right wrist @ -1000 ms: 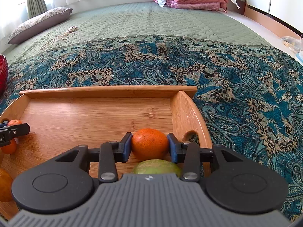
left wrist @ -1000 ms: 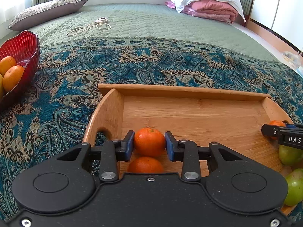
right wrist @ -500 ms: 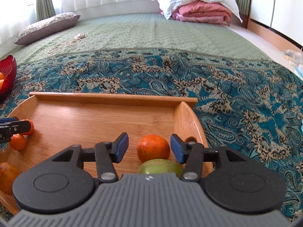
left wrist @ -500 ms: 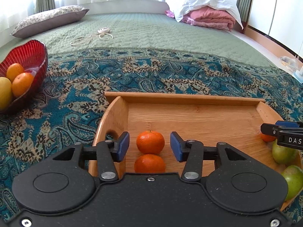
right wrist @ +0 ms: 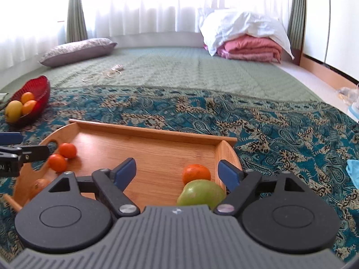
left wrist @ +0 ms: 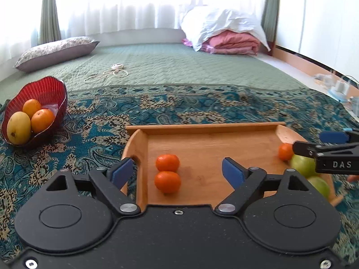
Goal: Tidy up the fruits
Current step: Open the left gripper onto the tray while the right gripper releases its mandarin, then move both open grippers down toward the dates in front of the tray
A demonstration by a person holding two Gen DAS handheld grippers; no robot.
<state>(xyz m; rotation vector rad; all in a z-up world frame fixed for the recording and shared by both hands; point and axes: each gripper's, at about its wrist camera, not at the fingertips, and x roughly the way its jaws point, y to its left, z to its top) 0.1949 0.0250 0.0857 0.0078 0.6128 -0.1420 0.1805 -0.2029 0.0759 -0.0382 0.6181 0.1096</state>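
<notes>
A wooden tray (left wrist: 202, 132) lies on the patterned bedspread. Two tangerines (left wrist: 167, 162) sit at its left end, just in front of my left gripper (left wrist: 178, 171), which is open, empty and raised above them. At the tray's right end (right wrist: 226, 150) a tangerine (right wrist: 196, 172) and a green mango (right wrist: 200, 192) lie below my right gripper (right wrist: 177, 168), also open and empty. The right gripper shows at the right edge of the left wrist view (left wrist: 325, 150). A red bowl (left wrist: 48, 89) at the left holds two oranges and a yellow mango.
A second green fruit (left wrist: 319, 185) lies at the tray's right end. A coiled white cord (left wrist: 107, 75) and a pillow (left wrist: 56, 51) lie on the green quilt behind. Folded bedding (left wrist: 224, 33) is stacked at the back right. A blue cloth (right wrist: 353, 172) lies at the right.
Both grippers have opened, let go of their tangerines in the tray, and pulled back and up. The tangerines now rest on the tray floor.
</notes>
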